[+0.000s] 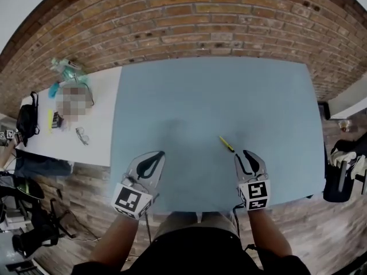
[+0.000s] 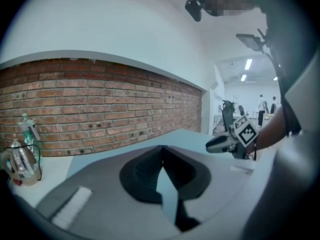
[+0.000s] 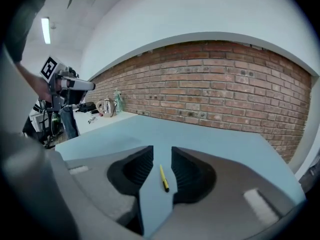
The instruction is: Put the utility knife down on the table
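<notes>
A: Two grippers are hovering over the blue table (image 1: 200,96). Is either one holding the utility knife (image 1: 227,144)?

B: Neither. The utility knife is lying flat on the table, just ahead of the right gripper (image 1: 245,153) and apart from it. In the right gripper view it is showing through the gap, beyond the tips.

A: How are the right fingers (image 3: 139,168) standing?

B: They are sitting a narrow way apart, with only bare table between them. I am reading that as a release gap, just wide enough to let a slim handle go.

A: And the left gripper (image 1: 159,154)?

B: Its fingers (image 2: 144,170) are meeting at the tips and gripping nothing. It is hanging well to the left of the utility knife, probably keeping out of the way, since this job is needing only one hand.

A: Which end is the blade?

B: It is looking too small to say. The end nearer the right gripper is appearing darker, so it is possibly the tip.

A: So the task is looking done?

B: I am judging it so, because the utility knife is resting on the table and touching no gripper.
</notes>
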### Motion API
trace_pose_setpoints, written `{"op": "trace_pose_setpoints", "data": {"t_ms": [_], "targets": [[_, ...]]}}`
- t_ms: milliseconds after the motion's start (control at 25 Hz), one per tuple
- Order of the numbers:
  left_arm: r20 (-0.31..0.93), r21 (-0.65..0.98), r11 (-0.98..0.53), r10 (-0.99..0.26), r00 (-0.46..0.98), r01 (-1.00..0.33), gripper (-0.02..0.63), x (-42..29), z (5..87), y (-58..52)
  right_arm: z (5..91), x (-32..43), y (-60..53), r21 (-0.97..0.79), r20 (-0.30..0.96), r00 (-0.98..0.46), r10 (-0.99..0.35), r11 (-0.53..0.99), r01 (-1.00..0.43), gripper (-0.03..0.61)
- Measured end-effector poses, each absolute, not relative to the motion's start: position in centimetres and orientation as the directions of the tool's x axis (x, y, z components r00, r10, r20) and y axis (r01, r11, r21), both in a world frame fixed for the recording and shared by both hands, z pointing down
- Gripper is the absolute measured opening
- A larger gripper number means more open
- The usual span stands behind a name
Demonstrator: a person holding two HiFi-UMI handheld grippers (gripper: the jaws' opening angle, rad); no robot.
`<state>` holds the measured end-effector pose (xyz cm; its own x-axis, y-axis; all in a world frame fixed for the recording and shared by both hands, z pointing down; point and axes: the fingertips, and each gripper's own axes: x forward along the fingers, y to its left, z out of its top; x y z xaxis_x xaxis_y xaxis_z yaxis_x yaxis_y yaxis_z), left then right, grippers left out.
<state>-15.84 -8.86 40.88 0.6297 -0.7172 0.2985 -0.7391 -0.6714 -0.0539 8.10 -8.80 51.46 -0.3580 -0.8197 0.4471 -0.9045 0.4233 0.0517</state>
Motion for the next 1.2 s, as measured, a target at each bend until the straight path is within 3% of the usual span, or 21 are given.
{"op": "trace_pose_setpoints", "data": {"t_ms": [320,640,880,1200], "targets": [[0.259,-0.065,-0.652,-0.742,0.618,-0.756,0.005,-17.7,38.9,-8.1,46.2,8.4,-7.9,0.069,0.343,-0.372,-0.863,0.418,-0.906,0.111],[0.160,-0.084,-0.667,-0.742,0.651,-0.740,0.005,-17.6,35.8,-9.2,39.5,8.6,-7.2,0.117,0.149,-0.367,-0.918,0.385,-0.916,0.005],[0.140,-0.081,-0.683,-0.729,0.670,-0.726,0.005,-17.8,34.9,-8.9,36.0,9.4,-6.4,0.129,0.054,-0.343,-0.938,0.347,-0.929,0.002],[0.133,-0.054,-0.664,-0.745,0.654,-0.746,0.005,-18.7,35.2,-8.2,35.9,10.6,-6.5,0.087,0.038,-0.314,-0.949,0.316,-0.945,0.002]]}}
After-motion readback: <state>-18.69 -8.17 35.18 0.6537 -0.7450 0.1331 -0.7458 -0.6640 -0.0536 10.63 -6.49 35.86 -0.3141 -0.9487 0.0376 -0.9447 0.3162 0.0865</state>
